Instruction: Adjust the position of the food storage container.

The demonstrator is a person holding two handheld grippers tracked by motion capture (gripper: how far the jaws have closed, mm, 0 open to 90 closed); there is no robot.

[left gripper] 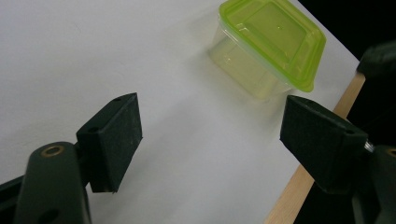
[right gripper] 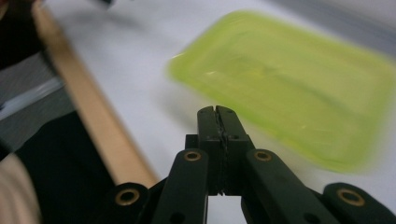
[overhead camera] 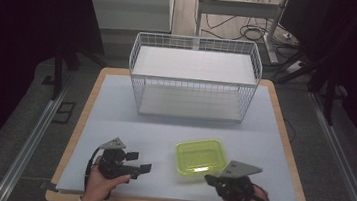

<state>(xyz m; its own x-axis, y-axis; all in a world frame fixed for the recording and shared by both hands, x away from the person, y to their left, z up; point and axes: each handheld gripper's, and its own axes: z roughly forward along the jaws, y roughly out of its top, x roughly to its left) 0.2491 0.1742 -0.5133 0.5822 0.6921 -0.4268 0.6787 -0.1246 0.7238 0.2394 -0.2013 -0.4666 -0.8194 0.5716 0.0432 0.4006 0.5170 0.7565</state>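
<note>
Black jaws near the desk's front edge: the left gripper (overhead camera: 138,161) stands wide apart over bare mat, the right gripper (right gripper: 217,122) pressed together on nothing. Just beyond the right one sits a lime-lidded container (overhead camera: 200,156), blurred in the right gripper view, its clear body plain in the left gripper view. Farther back, a white wire basket (overhead camera: 193,84) spans the desk's (overhead camera: 82,120) rear edge.

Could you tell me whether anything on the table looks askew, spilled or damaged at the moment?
Nothing stands out. The green-lidded container sits upright on the mat with its lid on and no spill around it, and the wire basket stands level behind it. The left gripper is open, the right gripper shut on nothing.
</note>
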